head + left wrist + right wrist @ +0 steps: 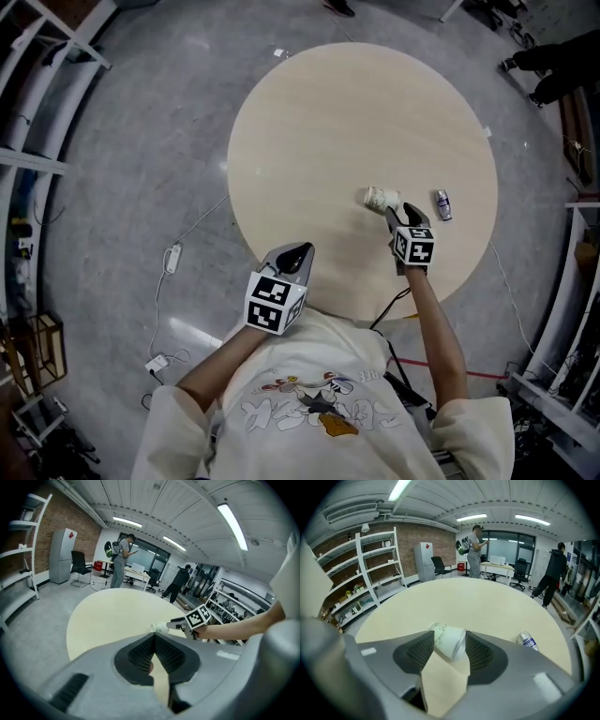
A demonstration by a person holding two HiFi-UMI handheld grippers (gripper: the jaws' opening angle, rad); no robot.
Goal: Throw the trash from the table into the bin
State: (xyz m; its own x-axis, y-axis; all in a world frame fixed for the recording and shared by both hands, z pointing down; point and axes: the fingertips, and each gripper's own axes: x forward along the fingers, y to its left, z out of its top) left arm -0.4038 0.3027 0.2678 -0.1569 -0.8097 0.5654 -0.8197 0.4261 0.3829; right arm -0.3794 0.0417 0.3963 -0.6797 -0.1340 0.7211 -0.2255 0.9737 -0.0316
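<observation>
Two grippers are at work over one round table point(328, 122). Nearest to me, the left gripper point(153, 637) hovers at the table's near edge with its jaws brought together and nothing between them. I judge it is kept there to stay out of the working side.

Further out, the right gripper point(395, 216) points down at the tabletop with its jaws parted, straddling a paper cup point(450, 641) that lies on its side. The pads flank the cup without visibly pressing on it, so I record no grip yet. The stance reads as a line-up for a squeeze across the cup's body.

Just beyond the cup and to its right, apart from it, a small can point(442, 204) also lies on its side, untouched.

Count of trash on the table: two items, one cup and one can. No bin shows in any view, so I judge that neither item is disposed of.
</observation>
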